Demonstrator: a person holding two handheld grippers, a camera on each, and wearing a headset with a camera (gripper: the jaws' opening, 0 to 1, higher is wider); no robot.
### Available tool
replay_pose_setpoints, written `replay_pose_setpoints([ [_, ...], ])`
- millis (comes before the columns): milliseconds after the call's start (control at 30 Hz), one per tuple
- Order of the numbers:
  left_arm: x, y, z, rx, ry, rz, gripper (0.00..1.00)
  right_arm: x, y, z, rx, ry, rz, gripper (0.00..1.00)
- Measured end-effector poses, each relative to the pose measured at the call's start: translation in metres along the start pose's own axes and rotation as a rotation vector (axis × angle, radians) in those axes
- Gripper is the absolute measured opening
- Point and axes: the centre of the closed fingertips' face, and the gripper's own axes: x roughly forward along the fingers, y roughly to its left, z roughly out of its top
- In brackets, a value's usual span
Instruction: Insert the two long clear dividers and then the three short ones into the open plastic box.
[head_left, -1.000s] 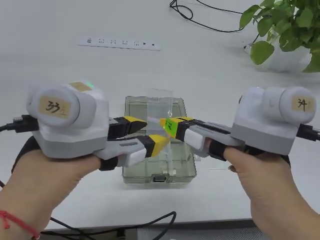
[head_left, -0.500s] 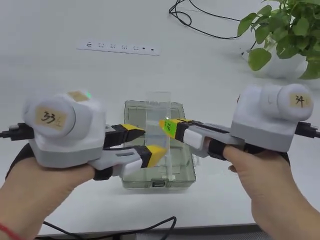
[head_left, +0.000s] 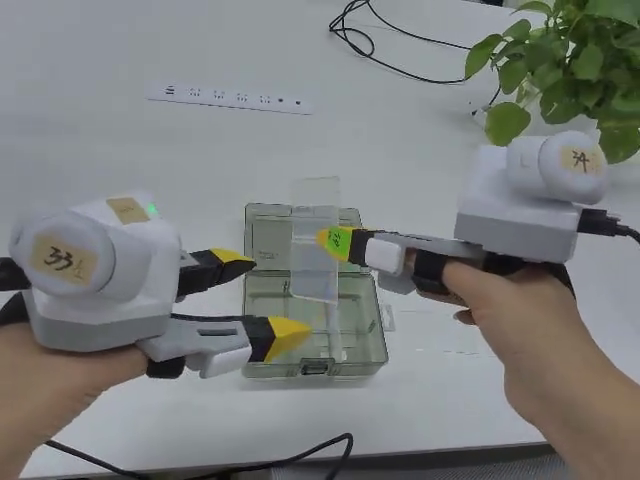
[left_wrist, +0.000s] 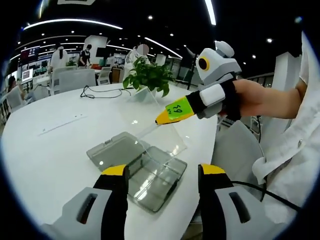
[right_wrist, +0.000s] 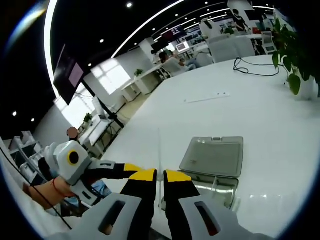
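Observation:
The open clear plastic box (head_left: 265, 345) lies on the white table, its lid (head_left: 262, 228) folded back on the far side. My right gripper (head_left: 334, 240) is shut on a clear divider (head_left: 314, 255), holding it upright above the box. In the right gripper view the divider (right_wrist: 159, 150) is edge-on between the shut yellow tips of the right gripper (right_wrist: 161, 176), with the box (right_wrist: 212, 162) beyond. My left gripper (head_left: 258, 298) is open to the left of the divider and touches nothing. In its own view the left gripper (left_wrist: 162, 172) is open over the box (left_wrist: 140, 167), and the right gripper (left_wrist: 172, 111) holds the divider (left_wrist: 162, 132).
A white power strip (head_left: 230, 97) lies at the back of the table. Black cables (head_left: 395, 45) run near a potted plant (head_left: 570, 60) at the back right. Another black cable (head_left: 250, 455) lies along the table's front edge.
My left gripper has drawn back to the left and down, away from the divider. The right gripper keeps its hold on the divider over the box.

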Motion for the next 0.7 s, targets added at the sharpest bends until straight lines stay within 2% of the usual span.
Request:
replay_pose_setpoints([
  [200,-0.004,-0.001,-0.006,0.077,0.011,-0.029,0.68,0.004,0.0,-0.001,0.013,0.038,-0.026,0.07],
  [467,-0.006,-0.003,-0.016,0.136,0.036,-0.066,0.82,0.008,-0.008,-0.004,0.03,0.094,-0.092,0.07],
  [700,-0.007,-0.002,-0.02,0.172,0.039,-0.082,0.91,0.013,-0.023,-0.017,0.082,0.203,-0.169,0.07],
])
